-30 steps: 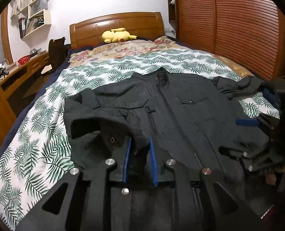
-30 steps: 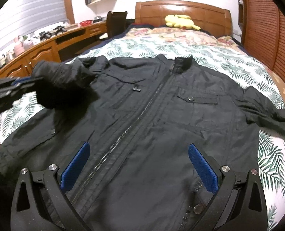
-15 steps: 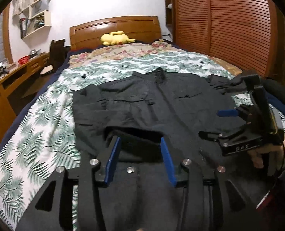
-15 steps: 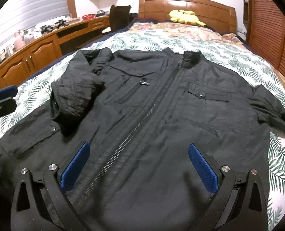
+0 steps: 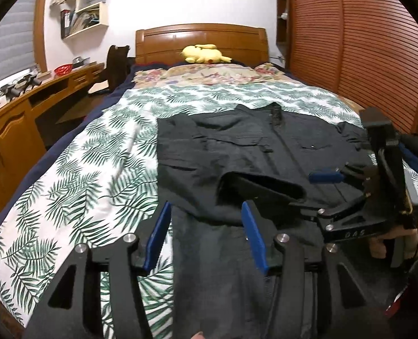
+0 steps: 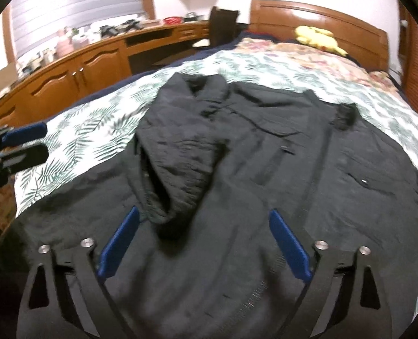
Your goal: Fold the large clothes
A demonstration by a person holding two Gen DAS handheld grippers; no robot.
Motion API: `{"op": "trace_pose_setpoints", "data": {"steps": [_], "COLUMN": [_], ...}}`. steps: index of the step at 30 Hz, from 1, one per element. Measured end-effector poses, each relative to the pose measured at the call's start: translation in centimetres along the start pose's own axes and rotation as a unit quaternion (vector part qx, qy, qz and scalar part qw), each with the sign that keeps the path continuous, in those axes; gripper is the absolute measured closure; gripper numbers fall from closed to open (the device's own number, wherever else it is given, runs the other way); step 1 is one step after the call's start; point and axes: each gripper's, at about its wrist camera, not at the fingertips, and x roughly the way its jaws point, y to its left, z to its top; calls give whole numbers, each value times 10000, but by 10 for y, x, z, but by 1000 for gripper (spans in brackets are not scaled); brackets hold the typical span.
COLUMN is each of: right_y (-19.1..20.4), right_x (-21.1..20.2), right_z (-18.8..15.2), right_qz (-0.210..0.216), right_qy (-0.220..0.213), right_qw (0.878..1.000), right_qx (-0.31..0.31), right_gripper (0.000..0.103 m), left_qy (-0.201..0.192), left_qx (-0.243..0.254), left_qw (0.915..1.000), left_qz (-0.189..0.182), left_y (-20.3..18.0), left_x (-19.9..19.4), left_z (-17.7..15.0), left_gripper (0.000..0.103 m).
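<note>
Jacket, black, lies front-up on the palm-print bedspread with its collar toward the headboard. One sleeve is folded in across the chest, its cuff end lying near the hem.

Left gripper: pitched down over the hem, jaws partly apart and just been opening. Dark cloth lies below the gap; the blue pads do not press on it, nothing held.

Right gripper: tilted down over the lower front, jaws wide but just been closing in. The sleeve cuff sits below and between the pads, not pinched. In the left wrist view this gripper is seen side-on, a hand wrapped round its handle. Right wrist view is motion-blurred.
</note>
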Motion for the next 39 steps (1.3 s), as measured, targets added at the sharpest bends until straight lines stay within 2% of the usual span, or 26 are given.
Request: {"op": "trace_pose_setpoints", "data": {"steps": [1,3,4,6,8,9,17,24,39], "right_y": [4,11,14,14,14,14,-1,-27,-72], "right_x": [4,11,14,15,12,10,-24,-64,-94], "right_z": [-1,-3,-4,-5,-5,-5,-6,-21,-46], "right_qz": [62,12,-51,-1,-13,-46,-48,-398,-1020], "right_qy": [40,75,92,66,10,-12,-504,-789,-906], "right_qw": [9999,9995,9992,9992,9991,9989,9984,9960,9901], "right_qx": [-90,-308,-383,-394,-427,-467,-257,-103,329], "right_gripper": [26,46,52,79,93,96,99,99,99], "left_qy": [10,27,35,36,13,14,94,52,73], "left_qx": [-24,-70,-85,-107,-129,-135,-229,-89,170], "left_qw": [10000,10000,9999,9999,9998,9998,9997,9999,9996], "left_qz": [16,38,50,84,119,118,59,-41,-226], "left_y": [3,9,10,12,14,15,14,-4,-53], "left_x": [0,1,1,2,2,2,12,17,37], "left_z": [-1,-3,-4,-5,-6,-5,-6,-1,13], "left_gripper": [52,52,52,52,52,52,52,51,51]}}
